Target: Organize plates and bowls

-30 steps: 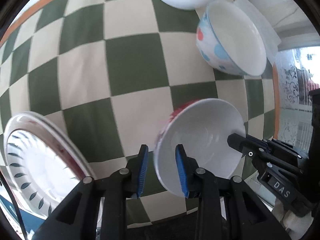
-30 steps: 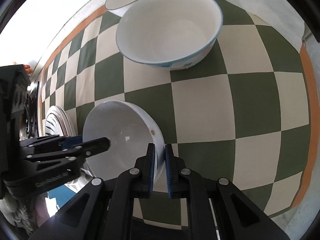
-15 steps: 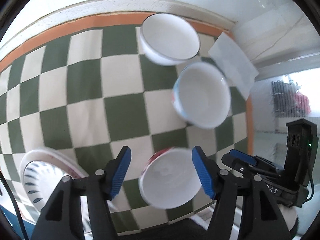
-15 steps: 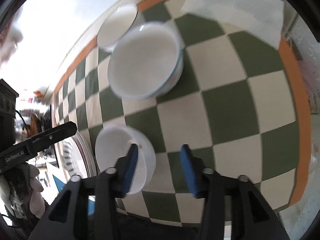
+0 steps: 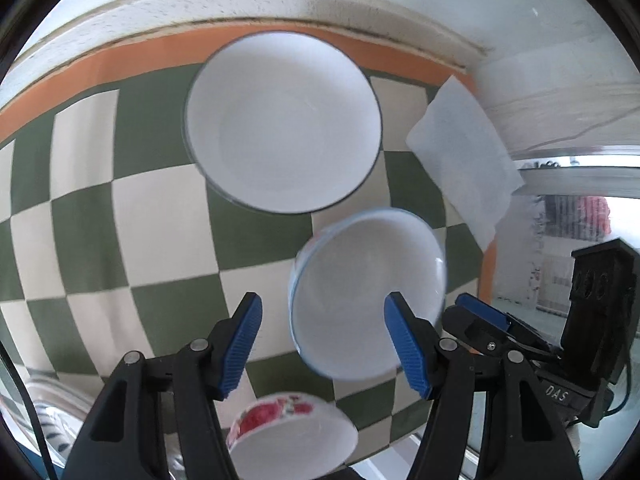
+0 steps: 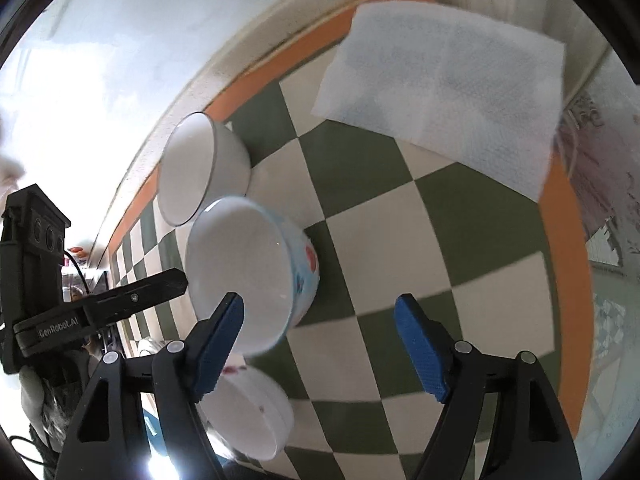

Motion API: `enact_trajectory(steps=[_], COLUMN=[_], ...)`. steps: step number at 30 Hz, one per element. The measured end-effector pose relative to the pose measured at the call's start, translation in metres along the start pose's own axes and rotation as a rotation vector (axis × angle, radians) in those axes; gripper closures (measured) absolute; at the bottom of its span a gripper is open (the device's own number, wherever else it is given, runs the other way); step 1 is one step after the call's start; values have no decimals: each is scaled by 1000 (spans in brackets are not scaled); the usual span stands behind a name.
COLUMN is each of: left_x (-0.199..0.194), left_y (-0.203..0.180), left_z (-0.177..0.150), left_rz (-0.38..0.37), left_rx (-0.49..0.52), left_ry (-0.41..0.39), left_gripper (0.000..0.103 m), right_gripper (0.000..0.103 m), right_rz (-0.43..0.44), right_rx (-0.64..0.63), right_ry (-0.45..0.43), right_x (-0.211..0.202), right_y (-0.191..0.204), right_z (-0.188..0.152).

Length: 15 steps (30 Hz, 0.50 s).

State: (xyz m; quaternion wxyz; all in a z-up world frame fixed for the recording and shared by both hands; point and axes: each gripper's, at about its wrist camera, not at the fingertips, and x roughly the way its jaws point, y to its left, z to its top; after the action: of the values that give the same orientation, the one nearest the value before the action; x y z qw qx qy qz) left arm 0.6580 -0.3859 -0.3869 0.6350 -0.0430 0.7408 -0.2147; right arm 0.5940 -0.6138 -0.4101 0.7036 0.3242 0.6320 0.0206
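Left gripper (image 5: 322, 344) spread wide, empty; right gripper (image 6: 320, 344) spread wide, empty

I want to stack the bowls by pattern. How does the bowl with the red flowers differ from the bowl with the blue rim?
The red-flowered bowl has a red floral band outside; the blue-rimmed bowl has pale blue and red spots. The red-flowered bowl sits nearest the claws at the cloth's near edge; the blue-rimmed bowl stands farther in, beside the plain white bowl. The red-flowered one looks smaller. Both are white inside, empty and upright on the checked cloth.
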Motion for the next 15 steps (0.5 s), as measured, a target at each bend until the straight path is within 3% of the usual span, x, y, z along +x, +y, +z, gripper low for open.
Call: enact_trajectory(steps=[3,4,5,7,8,15], left_x=[11,14,18,19,18,5], left_y=[1,1,2,4,6,8], left_z=[3,3,3,3,3,-4], left_rz=[4,-3,-18,7,5,7], left_rx=[13,14,11,10,8,3], left_ry=[14,18,22,15,6,-28], left_gripper=[44,51,68,77,78,79], right_gripper=[33,42,50,80,86,89], right_rz=[13,8,4,-13,7,-19], right_rx=[-14,-24,-28,-34,-28,-29], right_ry=[25,36,45,61,58,29], right_x=[18,25,30,41,44,43], right_y=[3,4,5,7,7,16], right_z=[9,12,13,14,13,13])
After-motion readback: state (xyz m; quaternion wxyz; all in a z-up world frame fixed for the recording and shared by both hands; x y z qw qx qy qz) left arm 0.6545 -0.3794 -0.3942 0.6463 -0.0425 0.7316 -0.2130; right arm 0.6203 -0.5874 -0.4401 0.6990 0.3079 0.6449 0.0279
